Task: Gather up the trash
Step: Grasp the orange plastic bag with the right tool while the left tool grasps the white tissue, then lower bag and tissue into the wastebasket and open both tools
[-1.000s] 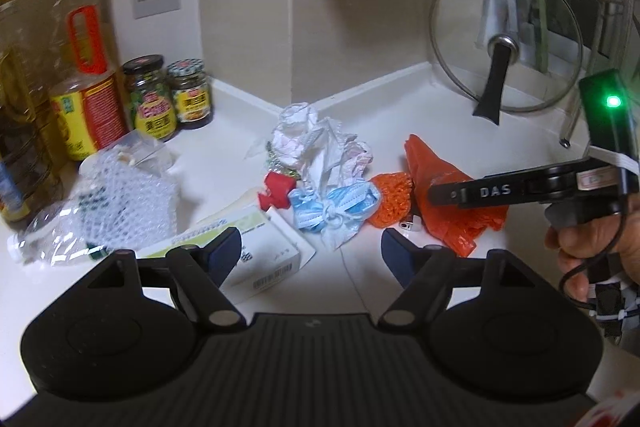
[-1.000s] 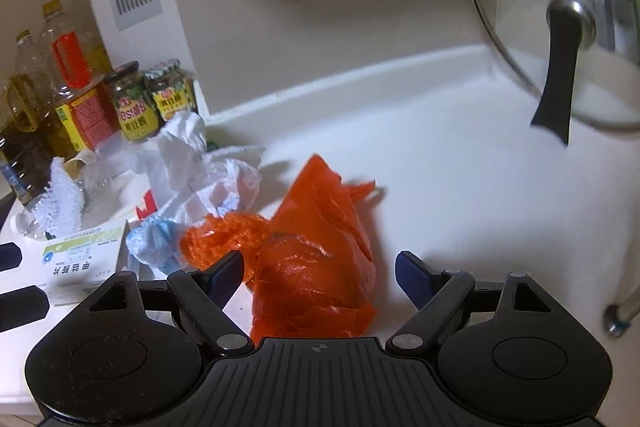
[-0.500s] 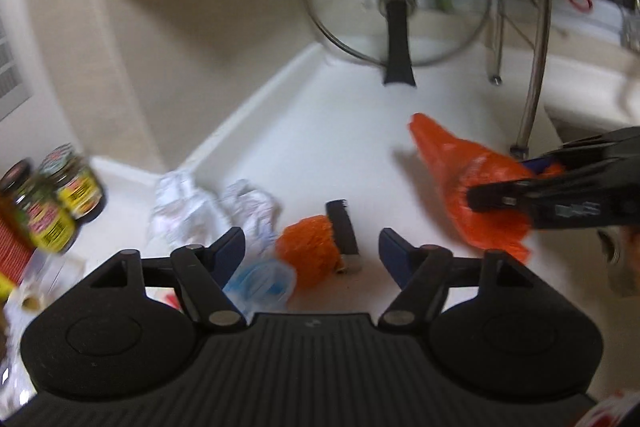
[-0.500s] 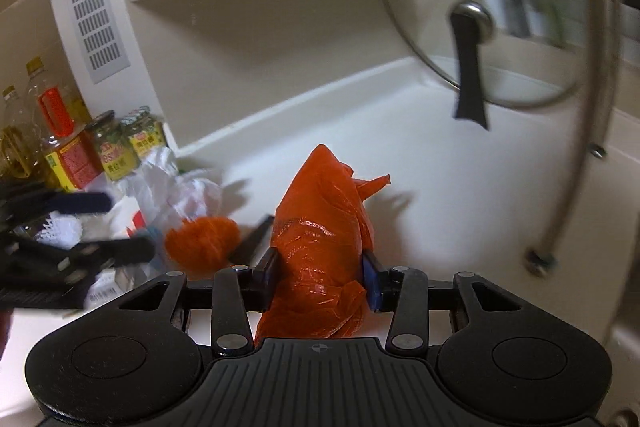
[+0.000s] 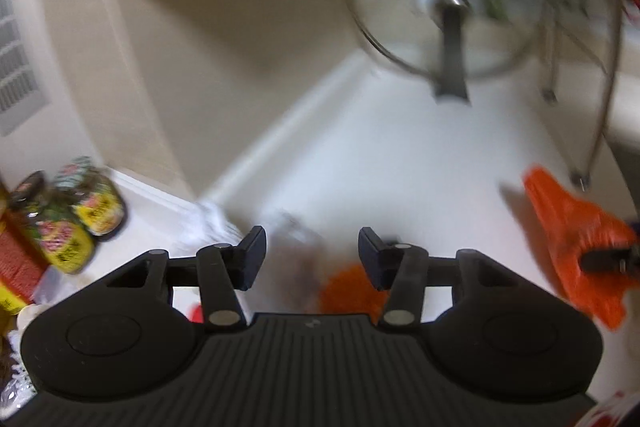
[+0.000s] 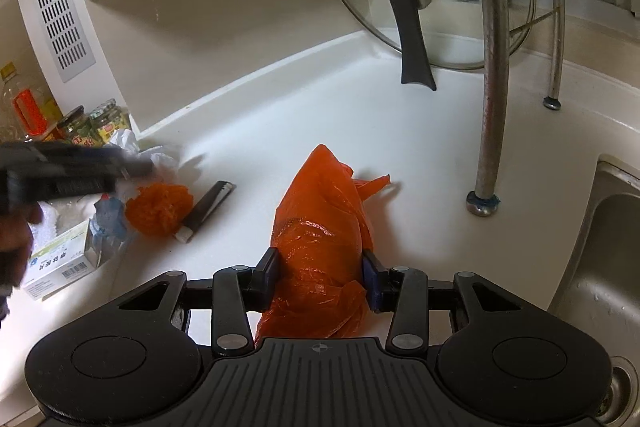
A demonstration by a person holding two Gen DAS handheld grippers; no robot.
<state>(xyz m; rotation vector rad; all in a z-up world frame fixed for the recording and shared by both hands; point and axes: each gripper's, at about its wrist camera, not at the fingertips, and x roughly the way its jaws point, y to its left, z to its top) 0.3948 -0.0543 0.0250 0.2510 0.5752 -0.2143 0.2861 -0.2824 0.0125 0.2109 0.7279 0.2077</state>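
R gripper (image 6: 322, 277) clamps orange bag (image 6: 320, 227) on white counter (image 6: 280, 107), pads pressed on both sides. L gripper (image 5: 312, 253), jaws just narrowing, grips nothing, above orange mesh ball (image 5: 348, 287) and blurred clear wrapper (image 5: 296, 247).

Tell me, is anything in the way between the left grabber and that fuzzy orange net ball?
Nothing visible blocks it. The orange net ball lies on the white counter, just ahead of the left hand-held gripper, whose jaws have just been closing with nothing clamped. A dark stick lies beside the ball, not in front.
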